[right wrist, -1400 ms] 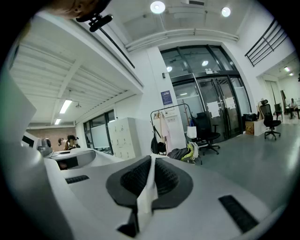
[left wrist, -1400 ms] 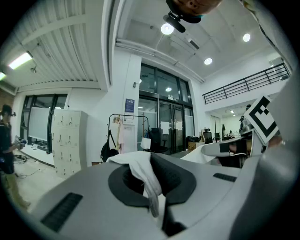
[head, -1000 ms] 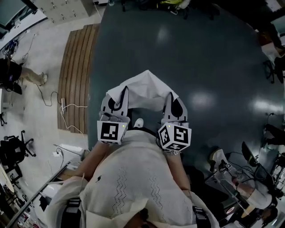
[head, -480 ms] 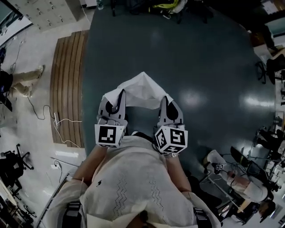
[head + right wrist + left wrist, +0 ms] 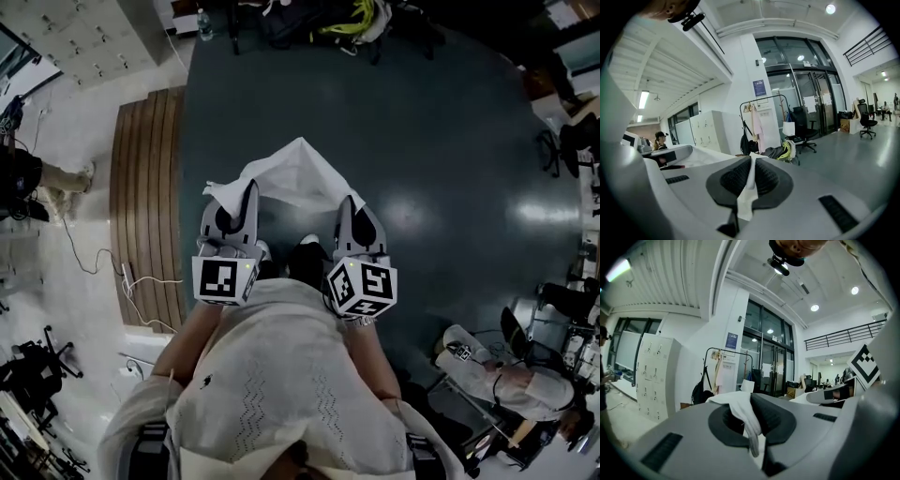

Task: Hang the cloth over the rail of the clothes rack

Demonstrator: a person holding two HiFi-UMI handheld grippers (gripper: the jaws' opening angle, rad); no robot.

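Observation:
A white cloth point(image 5: 292, 175) hangs stretched between my two grippers above the dark floor in the head view. My left gripper point(image 5: 246, 194) is shut on its left edge, where a white fold point(image 5: 746, 414) sits pinched between the jaws. My right gripper point(image 5: 349, 208) is shut on the right edge, and a thin white strip point(image 5: 749, 183) runs through its jaws. A clothes rack point(image 5: 761, 123) with garments on it stands far ahead by the glass wall. In the left gripper view the same clothes rack point(image 5: 727, 371) shows in the distance.
White lockers point(image 5: 655, 378) stand at the left. A wooden strip point(image 5: 145, 197) lies on the floor to my left. An office chair point(image 5: 805, 131) and bags point(image 5: 783, 151) sit near the rack. Cables point(image 5: 98, 258) trail at left. A person point(image 5: 502, 375) is at lower right.
The floor has slid under me as I walk forward, the wooden strip shifting down-left. Both grippers keep their hold on the cloth, which stays spread between them.

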